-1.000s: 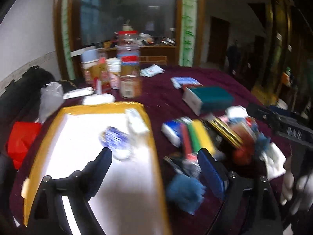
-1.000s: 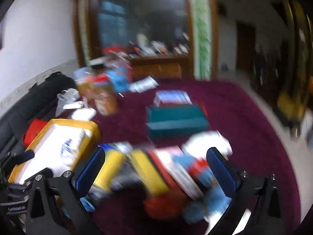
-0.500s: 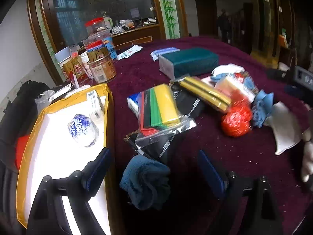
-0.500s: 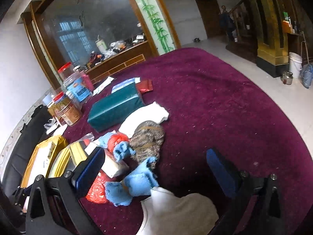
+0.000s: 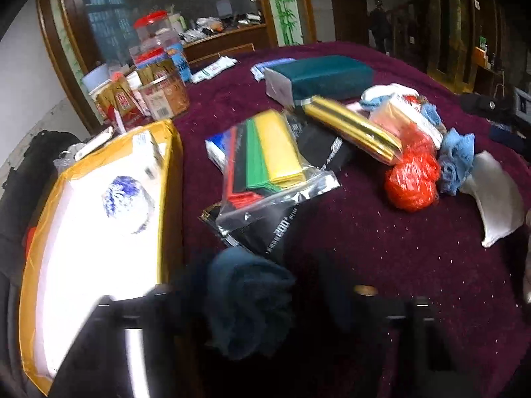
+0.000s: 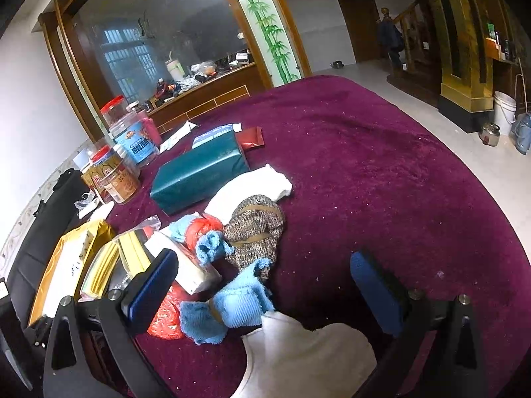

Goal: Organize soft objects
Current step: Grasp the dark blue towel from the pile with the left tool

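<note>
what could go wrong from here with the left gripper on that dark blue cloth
The left gripper has just been closing around the dark blue cloth; blur hides whether the pads grip it. It may catch only a fold and drop it. The cloth lies against the black packet and the yellow tray's rim, so either could snag on lifting.

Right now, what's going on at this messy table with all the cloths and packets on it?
A person is sorting soft things on a maroon-covered table, holding a gripper in each hand. The left gripper has just been closing around a dark blue bundled cloth beside the yellow-rimmed tray; blur hides whether the pads press it yet. The right gripper stands open over the light blue cloth and a white cloth, gripping nothing.
</note>
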The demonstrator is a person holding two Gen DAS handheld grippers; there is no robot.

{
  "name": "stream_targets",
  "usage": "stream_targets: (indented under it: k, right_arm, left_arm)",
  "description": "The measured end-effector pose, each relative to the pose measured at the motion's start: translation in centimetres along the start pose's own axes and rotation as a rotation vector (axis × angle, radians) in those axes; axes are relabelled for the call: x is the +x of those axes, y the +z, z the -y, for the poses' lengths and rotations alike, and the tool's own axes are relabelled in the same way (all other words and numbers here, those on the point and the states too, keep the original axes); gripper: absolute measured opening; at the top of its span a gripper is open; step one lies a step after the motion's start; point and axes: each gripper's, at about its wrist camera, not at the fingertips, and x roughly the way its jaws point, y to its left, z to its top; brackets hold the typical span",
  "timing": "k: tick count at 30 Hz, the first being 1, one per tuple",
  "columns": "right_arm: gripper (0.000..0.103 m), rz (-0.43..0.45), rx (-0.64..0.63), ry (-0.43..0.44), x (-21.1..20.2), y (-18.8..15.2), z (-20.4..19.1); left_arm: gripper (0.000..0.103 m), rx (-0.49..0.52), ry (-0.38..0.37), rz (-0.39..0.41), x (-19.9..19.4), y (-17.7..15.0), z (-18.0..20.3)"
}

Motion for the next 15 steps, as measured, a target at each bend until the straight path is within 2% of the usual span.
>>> stream_targets:
  k: [1, 2, 4, 15]
  right_arm:
    - [0.103, -0.002, 0.001, -0.002, 0.0, 0.0, 0.0]
    - [0.103, -0.005, 0.002, -0.004, 0.1, 0.0, 0.0]
    - [0.103, -0.008, 0.005, -0.006, 0.2, 0.0, 0.0]
    - [0.103, -0.012, 0.007, -0.008, 0.2, -0.1, 0.1]
  left_arm:
    - [0.043, -0.002, 0.004, 0.012, -0.2, 0.0, 0.0]
    - [0.038, -0.004, 0.0, 0.019, -0.3, 0.0, -0.1]
    - [0.035, -0.014, -0.011, 0.032, -0.6, 0.0, -0.3]
    - [0.033, -0.032, -0.065, 0.065, -2.4, -0.7, 0.2]
